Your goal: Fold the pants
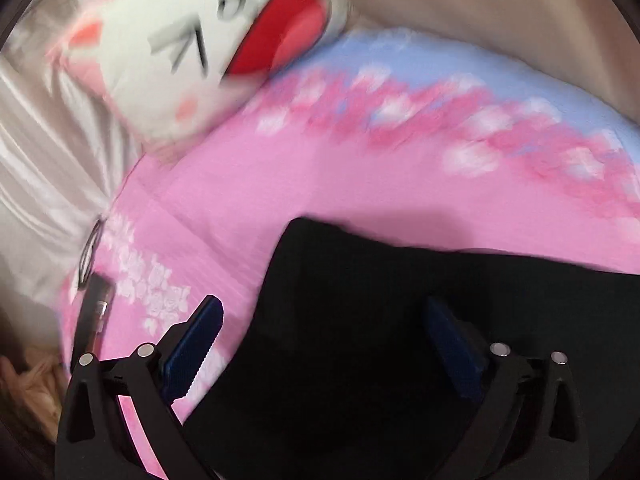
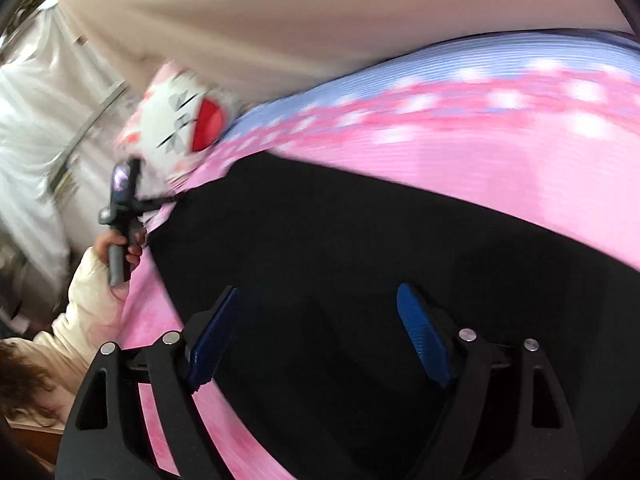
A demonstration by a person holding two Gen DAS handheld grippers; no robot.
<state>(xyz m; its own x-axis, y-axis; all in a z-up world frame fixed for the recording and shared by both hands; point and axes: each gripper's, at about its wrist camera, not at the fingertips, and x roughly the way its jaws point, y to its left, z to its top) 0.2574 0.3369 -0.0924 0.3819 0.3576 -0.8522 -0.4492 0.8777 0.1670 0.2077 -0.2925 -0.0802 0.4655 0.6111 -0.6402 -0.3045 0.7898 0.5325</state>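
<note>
The black pants [image 1: 400, 320] lie flat on a pink and blue flowered bedsheet [image 1: 320, 168]. In the left wrist view my left gripper [image 1: 324, 344] is open, its blue pads wide apart, above the pants' left edge. In the right wrist view the pants [image 2: 360, 260] fill the middle and my right gripper [image 2: 320, 336] is open over them, holding nothing. The left gripper [image 2: 160, 202] also shows at the far left of the right wrist view, held in a hand at the pants' far corner. Both views are blurred by motion.
A white cat-face plush pillow [image 1: 180, 48] with a red mouth lies at the head of the bed [image 2: 180, 128]. A beige wall [image 1: 500, 12] runs behind. White curtains [image 1: 40, 152] hang at the left. A dark pen-like object [image 1: 94, 312] lies on the sheet's left edge.
</note>
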